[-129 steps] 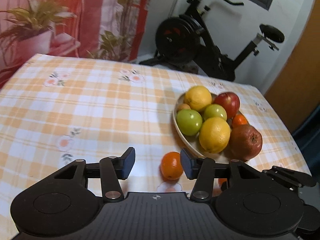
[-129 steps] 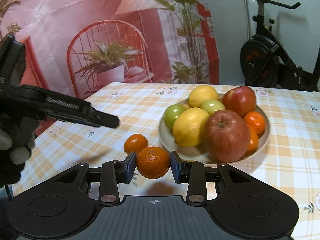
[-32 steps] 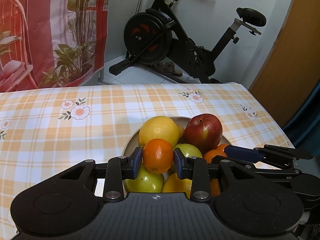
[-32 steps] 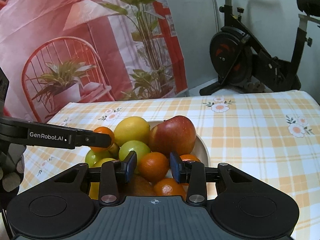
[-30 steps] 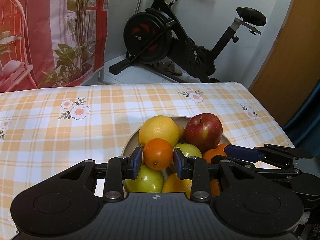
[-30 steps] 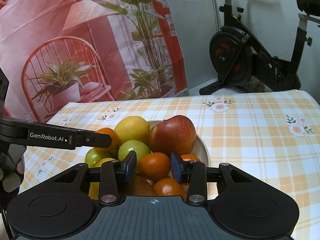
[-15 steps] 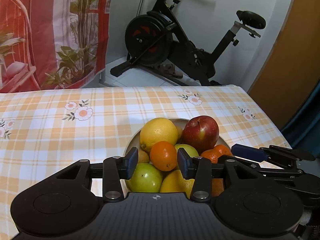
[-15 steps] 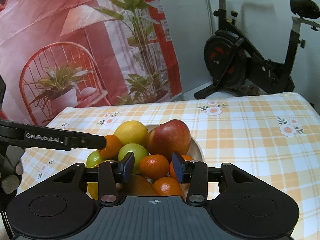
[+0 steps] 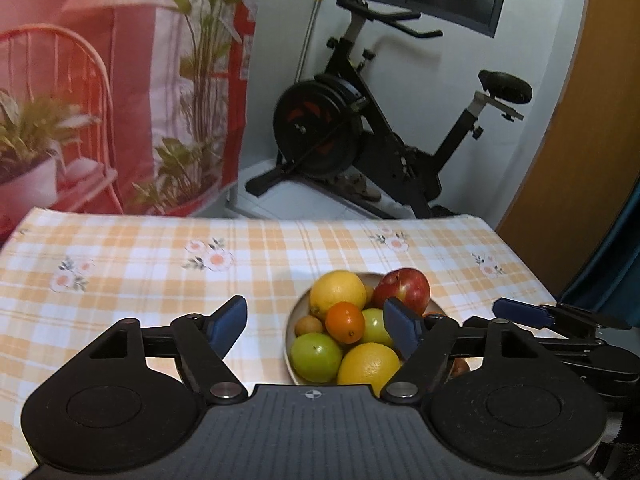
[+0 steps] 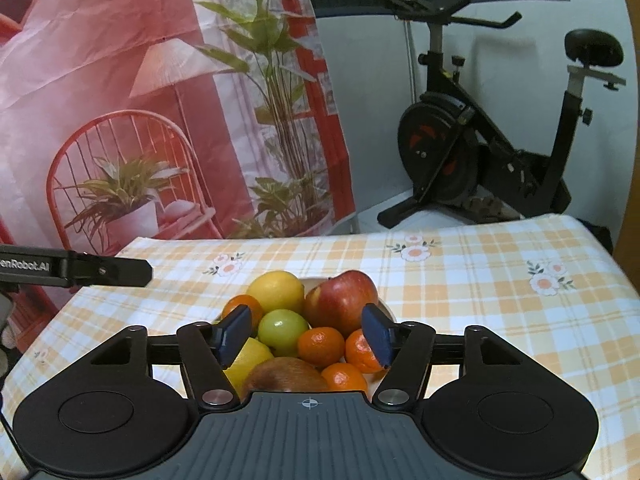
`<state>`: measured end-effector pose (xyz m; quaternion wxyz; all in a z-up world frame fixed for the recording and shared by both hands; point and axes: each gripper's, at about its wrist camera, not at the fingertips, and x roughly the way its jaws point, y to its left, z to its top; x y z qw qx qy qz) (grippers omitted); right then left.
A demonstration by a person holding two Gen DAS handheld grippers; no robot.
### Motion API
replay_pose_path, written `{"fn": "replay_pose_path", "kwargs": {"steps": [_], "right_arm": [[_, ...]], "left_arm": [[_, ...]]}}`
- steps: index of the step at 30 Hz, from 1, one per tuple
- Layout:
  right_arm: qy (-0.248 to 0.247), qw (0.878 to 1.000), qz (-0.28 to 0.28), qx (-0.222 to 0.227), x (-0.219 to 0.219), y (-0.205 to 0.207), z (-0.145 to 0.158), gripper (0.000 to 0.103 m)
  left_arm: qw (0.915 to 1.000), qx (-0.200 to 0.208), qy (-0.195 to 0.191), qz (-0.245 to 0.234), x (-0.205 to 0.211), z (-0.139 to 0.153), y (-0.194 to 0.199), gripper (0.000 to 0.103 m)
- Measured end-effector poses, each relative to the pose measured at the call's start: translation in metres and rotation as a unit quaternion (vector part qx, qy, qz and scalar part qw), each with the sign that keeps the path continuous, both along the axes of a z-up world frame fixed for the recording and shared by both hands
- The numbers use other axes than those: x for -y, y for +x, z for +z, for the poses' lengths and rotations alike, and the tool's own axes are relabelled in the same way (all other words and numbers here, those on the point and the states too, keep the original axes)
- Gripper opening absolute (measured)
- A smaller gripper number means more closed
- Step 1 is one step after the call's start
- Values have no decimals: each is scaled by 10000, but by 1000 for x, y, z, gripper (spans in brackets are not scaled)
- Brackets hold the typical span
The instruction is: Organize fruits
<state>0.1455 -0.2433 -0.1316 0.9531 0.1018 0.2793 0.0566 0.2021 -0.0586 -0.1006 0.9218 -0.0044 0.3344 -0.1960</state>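
Left wrist view: both claws, left claw (image 9: 316, 324) and right claw (image 10: 306, 334), hang released above the fruit bowl (image 9: 294, 316).

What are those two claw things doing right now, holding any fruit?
Left gripper: open, holding nothing; the small round orange sits in the bowl.
Right gripper: open, holding nothing.

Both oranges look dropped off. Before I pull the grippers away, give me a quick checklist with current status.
1. Left gripper open, nothing held: ok.
2. Right gripper open, nothing held: ok.
3. Left's orange resting on the pile in the bowl, clear of both fingers: ok.
4. Right's orange sitting among the fruit, clear of both fingers: ok.
5. No loose fruit on the visible tablecloth: ok.
6. Pile stable against rolling: cannot tell.
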Motion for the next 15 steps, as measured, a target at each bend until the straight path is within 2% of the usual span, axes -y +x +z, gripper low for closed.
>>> {"fn": "replay_pose_path", "kwargs": {"steps": [3, 6, 8, 11, 15], "right_arm": [[-75, 9999, -49, 66, -3, -8, 9, 68], [-111, 9998, -67, 140, -4, -17, 20, 84], [-138, 9997, -85, 178, -5, -21, 28, 99], [-88, 9998, -58, 194, -6, -28, 39, 103], [-199, 9996, -33, 205, -12, -38, 55, 103]], "left_arm": [[9999, 137, 23, 32, -3, 10, -9, 86], [9997, 244, 21, 75, -7, 19, -19, 91], [9994, 312, 20, 155, -10, 25, -25, 94], [9990, 380, -25, 214, -17, 34, -34, 102], [9984, 479, -13, 302, -23, 46, -47, 103]]}}
